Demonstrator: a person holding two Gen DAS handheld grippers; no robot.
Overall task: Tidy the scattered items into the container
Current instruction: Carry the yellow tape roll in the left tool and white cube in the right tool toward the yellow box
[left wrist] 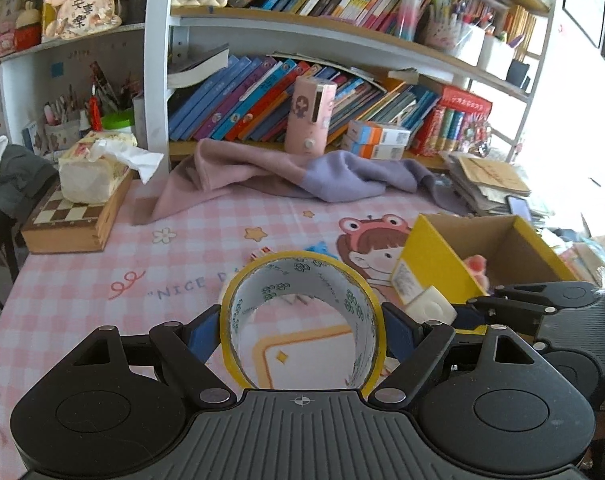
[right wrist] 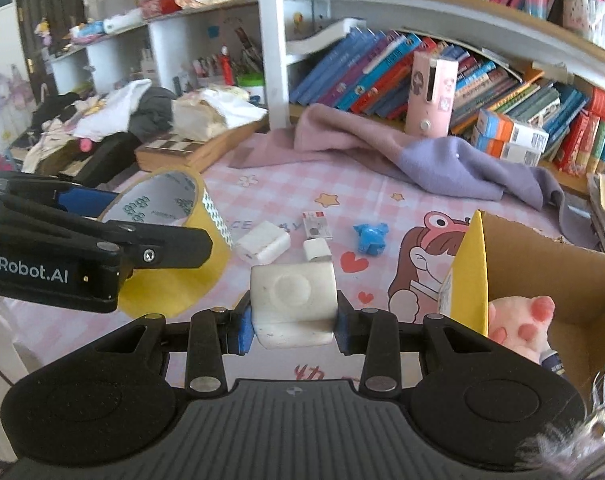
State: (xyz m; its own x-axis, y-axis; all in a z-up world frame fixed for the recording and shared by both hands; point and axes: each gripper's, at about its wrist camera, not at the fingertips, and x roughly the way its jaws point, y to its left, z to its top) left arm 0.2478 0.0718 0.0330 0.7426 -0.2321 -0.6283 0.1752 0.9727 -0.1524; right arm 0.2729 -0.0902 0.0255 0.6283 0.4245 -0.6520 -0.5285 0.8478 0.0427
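**Ana:** Tape roll (left wrist: 302, 316) first: the left gripper (left wrist: 302, 334) has its blue pads (left wrist: 204, 334) clamped on the outer sides of it, held clear of the table. It's a wide ring, glossy yellow outside, with a white printed paper core.

**Ben:** And the right gripper (right wrist: 292, 322)?

**Ana:** Pinched on a white block (right wrist: 292, 300), matte and a little scuffed, squarish with rounded edges and a shallow round dimple on its face. It fills the narrow gap between the pads.

**Ben:** So both are carrying. Where's the container?

**Ana:** Cardboard box (right wrist: 542, 248), open-topped, yellow outside and raw brown inside, to the right of both grippers. A soft pink plush (right wrist: 518, 322) already lies in it.

**Ben:** Then this looks like the carry stage.

**Ana:** I'd say so. Next, each load has to clear the near yellow wall and be over the opening before the jaws let go. The roll would likely roll if dropped on edge, so release it low.

**Ben:** What's left outside?

**Ana:** On the pink checked tablecloth (right wrist: 262, 184): a white charger (right wrist: 262, 246), a smaller white cube (right wrist: 317, 249), a small printed card (right wrist: 317, 225) and a crumpled blue toy (right wrist: 369, 238).
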